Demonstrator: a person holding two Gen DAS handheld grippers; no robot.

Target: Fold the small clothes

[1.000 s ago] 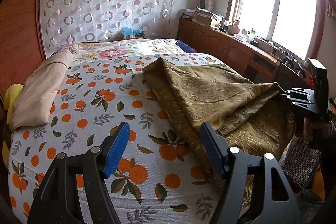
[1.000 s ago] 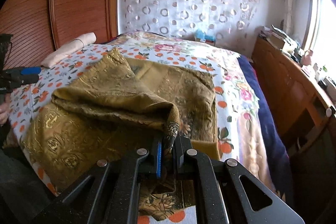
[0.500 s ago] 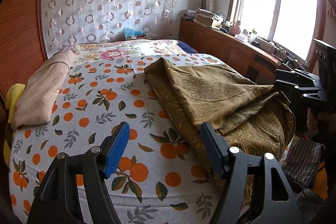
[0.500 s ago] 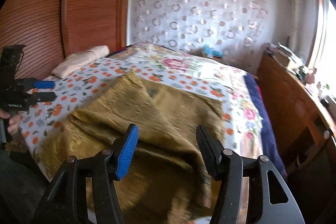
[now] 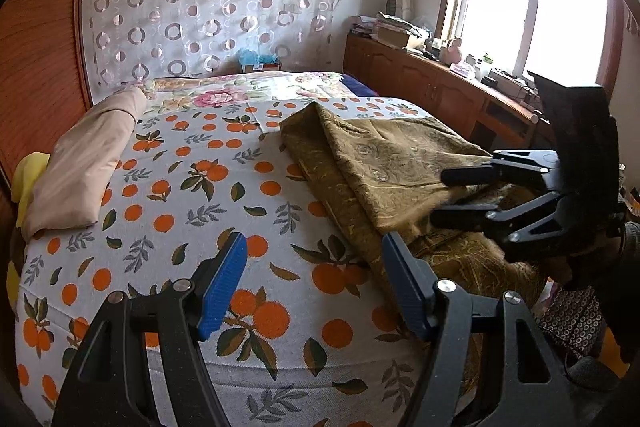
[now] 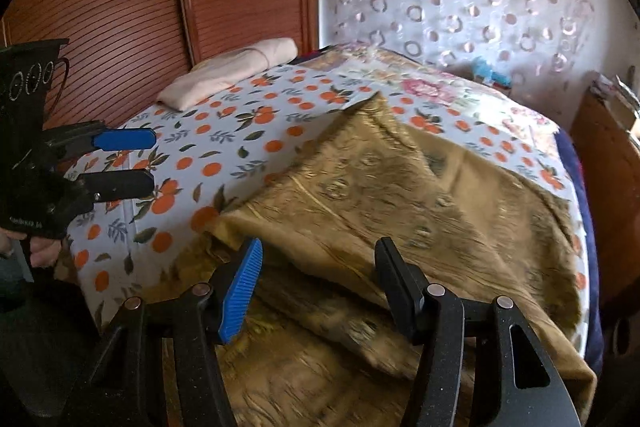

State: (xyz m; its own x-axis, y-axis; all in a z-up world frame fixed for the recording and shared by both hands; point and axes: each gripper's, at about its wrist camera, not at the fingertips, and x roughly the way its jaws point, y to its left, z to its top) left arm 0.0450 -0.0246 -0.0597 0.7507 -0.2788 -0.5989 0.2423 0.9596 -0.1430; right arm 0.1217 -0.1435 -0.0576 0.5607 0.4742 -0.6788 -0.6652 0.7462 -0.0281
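One rough fold in the olive cloth (image 6: 400, 195) on the bed (image 5: 168, 187); both hand-held grippers, left (image 5: 314, 287) and right (image 6: 318, 283), gape wide, holding nothing; squaring up remains.

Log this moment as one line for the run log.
left gripper: open, over bedsheet | right gripper: open, over gold cloth | gold cloth: partly folded, held by neither

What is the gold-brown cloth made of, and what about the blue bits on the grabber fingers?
The gold-brown cloth looks like woven fabric with a slight sheen; a swirly pattern shows in it, and it drapes in soft folds. Silk or synthetic, I can't tell. The blue pads on the left gripper look like ribbed rubber or soft plastic, matte, with fine grooves.
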